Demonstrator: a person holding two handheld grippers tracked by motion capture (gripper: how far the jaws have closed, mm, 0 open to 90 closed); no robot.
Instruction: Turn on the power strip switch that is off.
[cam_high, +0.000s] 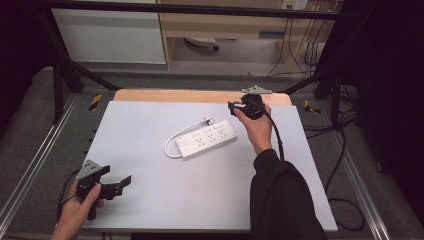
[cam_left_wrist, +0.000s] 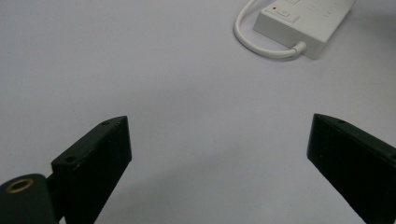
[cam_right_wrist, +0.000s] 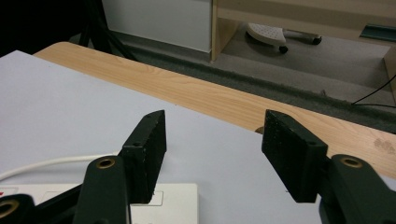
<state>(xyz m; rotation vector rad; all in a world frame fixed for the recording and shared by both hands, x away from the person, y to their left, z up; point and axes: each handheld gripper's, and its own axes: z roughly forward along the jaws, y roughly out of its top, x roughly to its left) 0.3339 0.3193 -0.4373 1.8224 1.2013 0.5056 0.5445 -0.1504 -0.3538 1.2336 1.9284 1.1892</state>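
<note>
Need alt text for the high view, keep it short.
A white power strip with its looped white cord lies mid-table on a pale grey mat. The right claw hovers at the strip's far end, jaws apart; the left claw rests open near the mat's near-left corner.

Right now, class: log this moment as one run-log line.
left tongs: open, near table corner | right tongs: open, nothing between, above power strip far end | cord: looped beside strip

High view looks forward and down over the whole table (cam_high: 150, 200). Both gripper views sit low and close; all three share the power strip (cam_high: 207, 140) (cam_left_wrist: 303, 23) (cam_right_wrist: 163, 203).
</note>
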